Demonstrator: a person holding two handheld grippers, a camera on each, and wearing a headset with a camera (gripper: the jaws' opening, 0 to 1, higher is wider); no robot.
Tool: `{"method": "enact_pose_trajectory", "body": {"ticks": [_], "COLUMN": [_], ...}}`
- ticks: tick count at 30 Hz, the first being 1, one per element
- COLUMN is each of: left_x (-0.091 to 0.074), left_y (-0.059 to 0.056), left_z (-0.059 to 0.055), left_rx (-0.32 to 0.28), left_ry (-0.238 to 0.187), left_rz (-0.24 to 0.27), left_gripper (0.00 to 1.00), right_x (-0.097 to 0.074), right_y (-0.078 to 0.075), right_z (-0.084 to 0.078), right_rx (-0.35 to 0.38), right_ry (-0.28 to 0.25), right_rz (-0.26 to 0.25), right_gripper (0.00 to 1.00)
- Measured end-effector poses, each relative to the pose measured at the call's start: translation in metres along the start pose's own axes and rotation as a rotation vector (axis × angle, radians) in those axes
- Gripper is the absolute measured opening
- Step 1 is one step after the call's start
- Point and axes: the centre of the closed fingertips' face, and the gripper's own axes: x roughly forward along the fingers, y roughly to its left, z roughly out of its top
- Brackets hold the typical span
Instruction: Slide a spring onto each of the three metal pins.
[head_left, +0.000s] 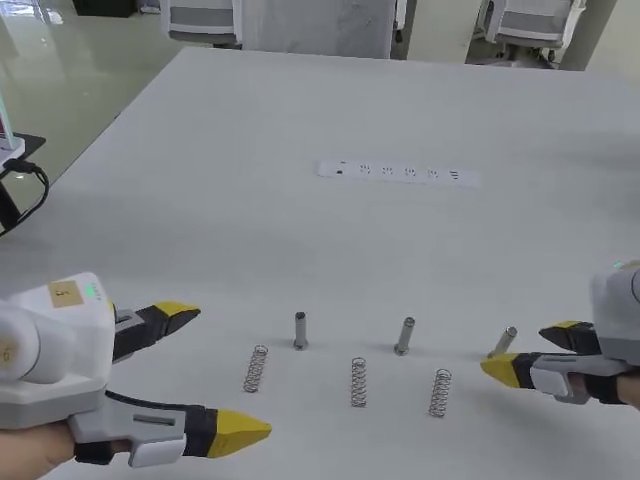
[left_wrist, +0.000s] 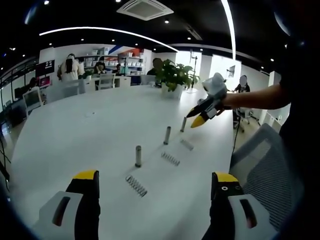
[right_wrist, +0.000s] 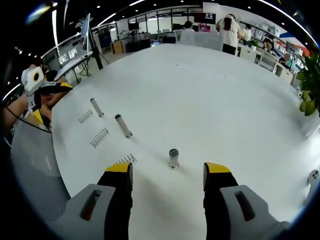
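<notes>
Springs (head_left: 358, 382) lie flat on the desk (head_left: 300, 230), one just nearside of each upright pin (head_left: 404, 336), long axes running toward the pins. Left gripper (head_left: 230, 372), jaws open and empty, sits beside the leftmost spring (head_left: 255, 368); right gripper (head_left: 522, 350), equally open, faces the rightmost pin (head_left: 507, 340).

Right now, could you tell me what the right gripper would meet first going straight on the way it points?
Probably the nearest metal pin, standing just ahead between the open jaws of the right gripper.
</notes>
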Motion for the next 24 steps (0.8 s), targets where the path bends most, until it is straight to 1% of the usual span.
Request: {"method": "enact_pose_trajectory", "body": {"ticks": [5, 8, 13, 15, 19, 21, 24], "left_x": [-0.001, -0.001, -0.001, -0.001, -0.001, -0.001, -0.001], "left_y": [0.001, 0.0, -0.001, -0.001, -0.001, -0.001, -0.001], "left_z": [0.002, 0.002, 0.002, 0.002, 0.002, 0.002, 0.002], "left_rx": [-0.001, 0.003, 0.006, 0.004, 0.004, 0.003, 0.003], "left_ry": [-0.006, -0.004, -0.005, -0.006, -0.006, -0.006, -0.005], "left_rz": [0.004, 0.003, 0.0, -0.001, 0.0, 0.001, 0.0], "left_gripper": [0.89, 0.89, 0.88, 0.88, 0.88, 0.88, 0.88], "right_x": [-0.002, -0.004, -0.005, -0.005, -0.01, -0.013, -0.016], "right_y": [0.0, 0.004, 0.007, 0.007, 0.009, 0.008, 0.009], "right_z": [-0.004, -0.002, -0.009, -0.011, -0.018, -0.019, -0.021], "right_rx": [0.003, 0.037, 0.044, 0.055, 0.085, 0.099, 0.127], "right_ry": [0.008, -0.018, 0.003, 0.001, 0.017, 0.022, 0.028], "right_rz": [-0.005, -0.003, -0.003, -0.006, 0.004, 0.001, 0.015], "right_gripper": [0.58, 0.61, 0.6, 0.6, 0.55, 0.53, 0.48]}}
